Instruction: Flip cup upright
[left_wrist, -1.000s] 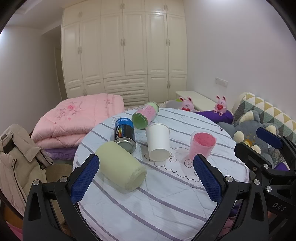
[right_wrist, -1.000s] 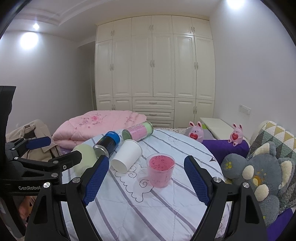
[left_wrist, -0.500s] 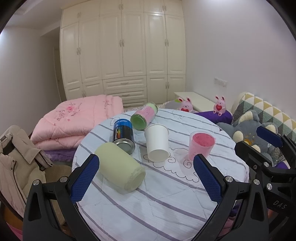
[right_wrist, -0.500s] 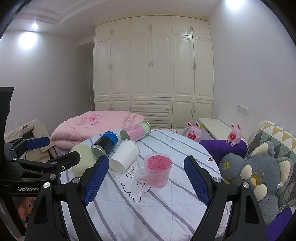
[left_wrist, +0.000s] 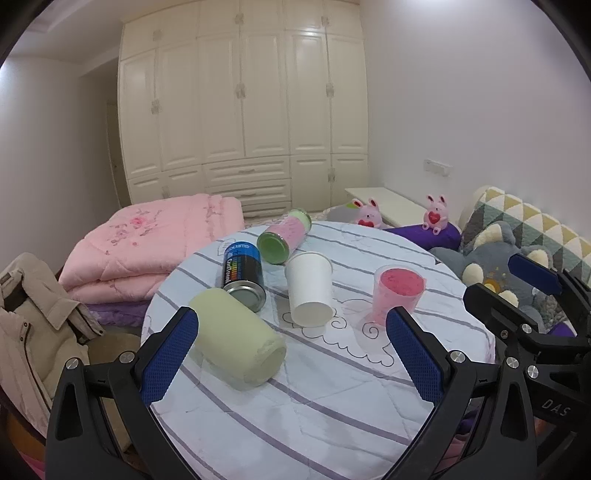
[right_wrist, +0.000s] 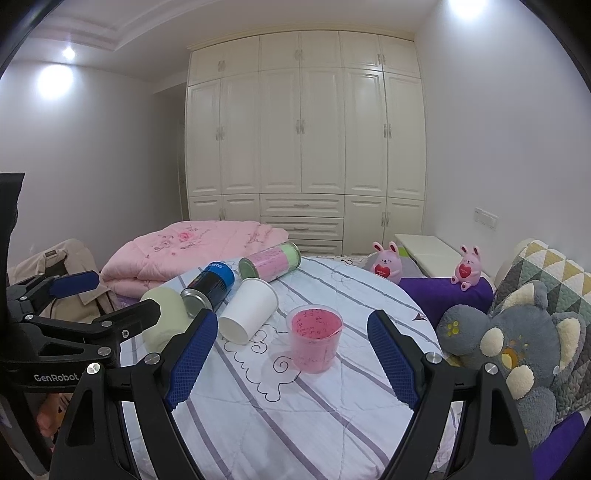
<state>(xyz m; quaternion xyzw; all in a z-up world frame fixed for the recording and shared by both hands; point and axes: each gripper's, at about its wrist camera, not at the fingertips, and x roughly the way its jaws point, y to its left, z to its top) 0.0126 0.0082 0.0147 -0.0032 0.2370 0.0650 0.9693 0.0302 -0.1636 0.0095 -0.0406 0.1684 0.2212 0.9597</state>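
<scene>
A white paper cup (left_wrist: 309, 288) is seen lying on its side near the middle of the round, striped-cloth counter (left_wrist: 332, 398), between a blue-and-black can (left_wrist: 242, 275) and an upright pink plastic cup (right_wrist: 315, 343). The left tool (left_wrist: 291, 360) and right tool (right_wrist: 291, 360) are held wide open above the near edge, gripping nothing.

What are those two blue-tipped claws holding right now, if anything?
Nothing. The left gripper and right gripper both hang open above the table, apart from every cup.
</scene>
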